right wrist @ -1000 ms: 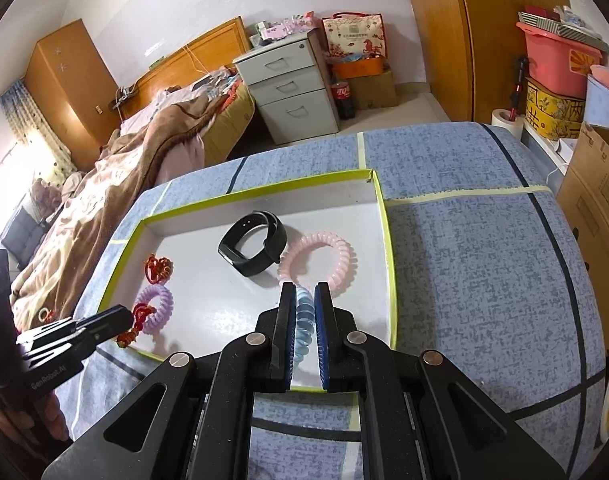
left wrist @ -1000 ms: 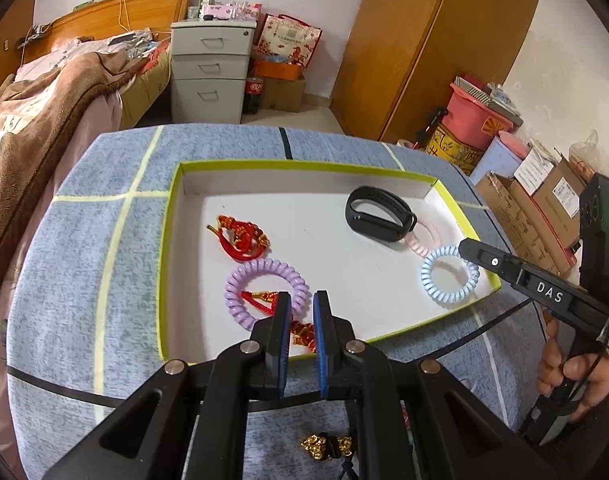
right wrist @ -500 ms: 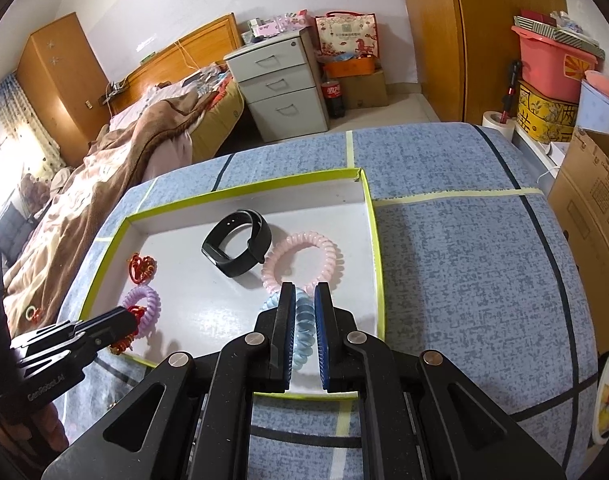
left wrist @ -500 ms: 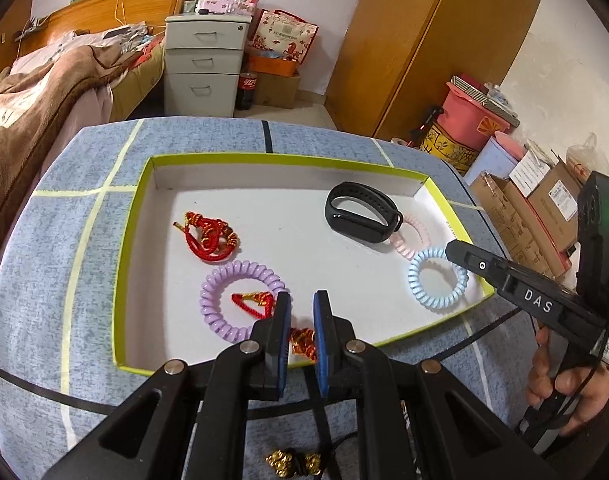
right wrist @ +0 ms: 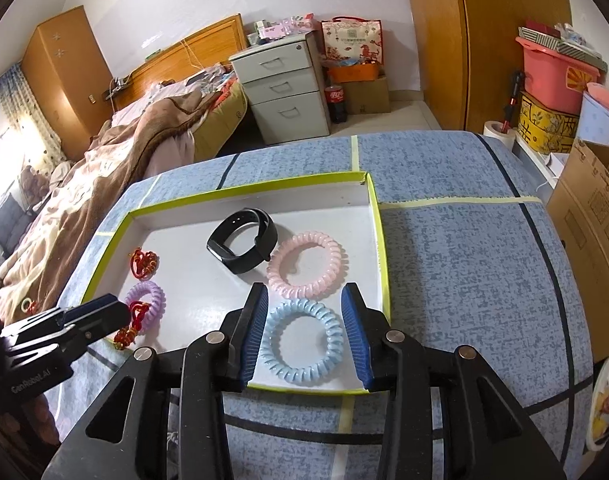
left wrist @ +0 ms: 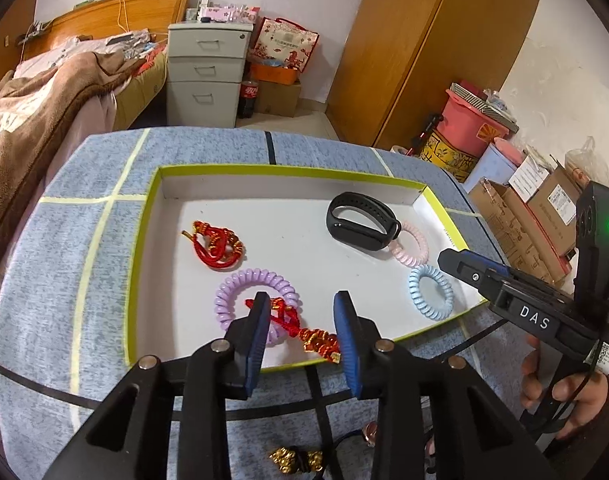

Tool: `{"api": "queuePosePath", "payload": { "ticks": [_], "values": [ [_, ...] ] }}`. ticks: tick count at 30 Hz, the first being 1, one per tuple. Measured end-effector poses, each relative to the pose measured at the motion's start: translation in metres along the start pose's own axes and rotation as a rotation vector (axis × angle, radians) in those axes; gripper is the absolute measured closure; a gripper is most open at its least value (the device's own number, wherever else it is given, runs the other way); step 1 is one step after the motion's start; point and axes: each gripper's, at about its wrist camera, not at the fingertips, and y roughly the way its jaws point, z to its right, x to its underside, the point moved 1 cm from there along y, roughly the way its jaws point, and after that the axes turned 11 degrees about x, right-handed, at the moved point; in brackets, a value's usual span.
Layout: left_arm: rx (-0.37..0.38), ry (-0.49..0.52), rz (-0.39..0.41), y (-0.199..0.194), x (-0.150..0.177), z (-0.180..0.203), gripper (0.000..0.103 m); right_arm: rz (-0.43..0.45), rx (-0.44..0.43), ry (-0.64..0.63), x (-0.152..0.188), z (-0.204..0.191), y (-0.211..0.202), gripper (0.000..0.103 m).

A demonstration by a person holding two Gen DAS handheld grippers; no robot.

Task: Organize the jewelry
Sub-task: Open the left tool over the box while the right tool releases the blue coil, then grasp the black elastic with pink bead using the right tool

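Inside tray (left wrist: 144, 248) on surface (right wrist: 464, 240): black band (right wrist: 244, 246), pink coil (right wrist: 306, 264), blue coil (right wrist: 302, 346), purple coil (left wrist: 240, 288), red knot (left wrist: 218, 244), plus red cord charm (left wrist: 304, 330) lying diagonally from purple coil to near rim. L tool (left wrist: 302, 334) fingers now apart w/ charm between; R tool (right wrist: 306, 334) apart around blue coil. Both were shut 0.5 s ago.

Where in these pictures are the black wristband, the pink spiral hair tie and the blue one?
black wristband (right wrist: 260, 236): right wrist view, on its right side band.
pink spiral hair tie (right wrist: 336, 252): right wrist view, on its right coil.
blue spiral hair tie (left wrist: 444, 292): left wrist view, on its right coil.
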Motion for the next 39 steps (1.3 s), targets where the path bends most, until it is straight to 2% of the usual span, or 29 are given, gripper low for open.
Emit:
{"api": "queuePosePath", "payload": {
  "ticks": [9, 20, 26, 29, 39],
  "values": [
    [-0.015, 0.003, 0.03, -0.021, 0.008, 0.0, 0.058, 0.03, -0.005, -0.021, 0.011, -0.003, -0.019, 0.064],
    [-0.068, 0.006, 0.066, -0.052, 0.04, 0.004, 0.052, 0.053, -0.035, -0.054, 0.041, -0.01, -0.054, 0.063],
    [-0.066, -0.027, 0.066, -0.065, 0.063, -0.001, 0.05, 0.029, -0.071, -0.064, 0.067, -0.014, -0.065, 0.062],
    [-0.063, -0.044, 0.073, -0.071, 0.071, -0.004, 0.049, 0.009, -0.082, -0.067, 0.079, -0.018, -0.066, 0.051],
    [-0.074, -0.07, 0.088, -0.086, 0.092, -0.011, 0.049, -0.034, -0.096, -0.109, 0.105, -0.04, -0.068, 0.051]
  ]
}}
